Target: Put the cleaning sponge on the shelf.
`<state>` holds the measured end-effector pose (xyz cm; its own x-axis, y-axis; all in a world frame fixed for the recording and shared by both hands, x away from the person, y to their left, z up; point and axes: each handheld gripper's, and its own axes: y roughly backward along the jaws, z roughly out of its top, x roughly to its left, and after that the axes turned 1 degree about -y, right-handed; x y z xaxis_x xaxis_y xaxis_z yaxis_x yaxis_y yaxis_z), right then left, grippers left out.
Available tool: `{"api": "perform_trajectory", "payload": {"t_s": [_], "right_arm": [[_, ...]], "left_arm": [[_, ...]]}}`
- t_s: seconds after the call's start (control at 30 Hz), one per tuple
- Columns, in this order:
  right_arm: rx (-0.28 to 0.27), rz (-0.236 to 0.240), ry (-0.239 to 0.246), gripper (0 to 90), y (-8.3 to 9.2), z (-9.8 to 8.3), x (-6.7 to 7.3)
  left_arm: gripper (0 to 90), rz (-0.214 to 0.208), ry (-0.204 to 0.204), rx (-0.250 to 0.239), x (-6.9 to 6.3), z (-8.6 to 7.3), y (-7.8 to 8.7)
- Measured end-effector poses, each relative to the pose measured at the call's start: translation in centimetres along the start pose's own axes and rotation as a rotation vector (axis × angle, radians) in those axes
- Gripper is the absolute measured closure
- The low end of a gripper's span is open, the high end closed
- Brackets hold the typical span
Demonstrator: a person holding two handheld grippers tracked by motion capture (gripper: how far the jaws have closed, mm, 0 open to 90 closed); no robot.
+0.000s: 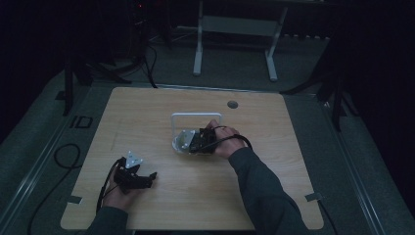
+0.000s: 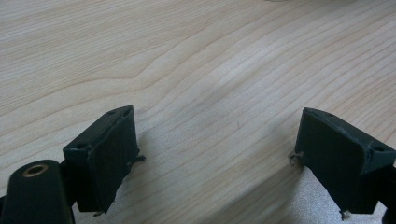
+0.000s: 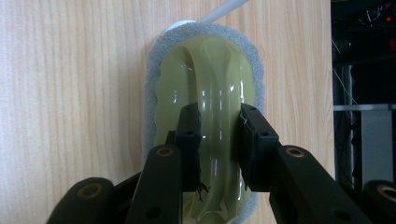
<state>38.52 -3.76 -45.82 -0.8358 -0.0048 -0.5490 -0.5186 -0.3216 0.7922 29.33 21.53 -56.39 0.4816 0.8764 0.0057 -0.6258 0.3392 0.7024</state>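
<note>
My right gripper jaws clamping the scrubber handle on the worktop, my left gripper jaws wide, empty

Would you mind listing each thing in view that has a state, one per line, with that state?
Left gripper: open, jaws wide apart over bare wood, holding nothing.
Right gripper: jaws closed on the handle of the scrubber.
Scrubber: lying flat on the table, grey pad down, yellow-green handle up, gripped.
White frame: resting on the table beside the scrubber, untouched.
Table: level.
</note>
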Motion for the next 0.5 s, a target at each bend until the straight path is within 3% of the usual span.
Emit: {"api": "perform_trajectory", "payload": {"t_s": [0.2, 0.5], "right_arm": [[0.006, -0.005, 0.006, 71.8, -0.47, -0.10, -0.02], [0.020, -0.032, 0.055, 71.8, -0.91, 0.62, 0.03]], "left_arm": [[13.0, 0.000, 0.000, 0.000, 0.00, 0.00, 0.00], [13.0, 0.000, 0.000, 0.000, 0.00, 0.00, 0.00]]}}
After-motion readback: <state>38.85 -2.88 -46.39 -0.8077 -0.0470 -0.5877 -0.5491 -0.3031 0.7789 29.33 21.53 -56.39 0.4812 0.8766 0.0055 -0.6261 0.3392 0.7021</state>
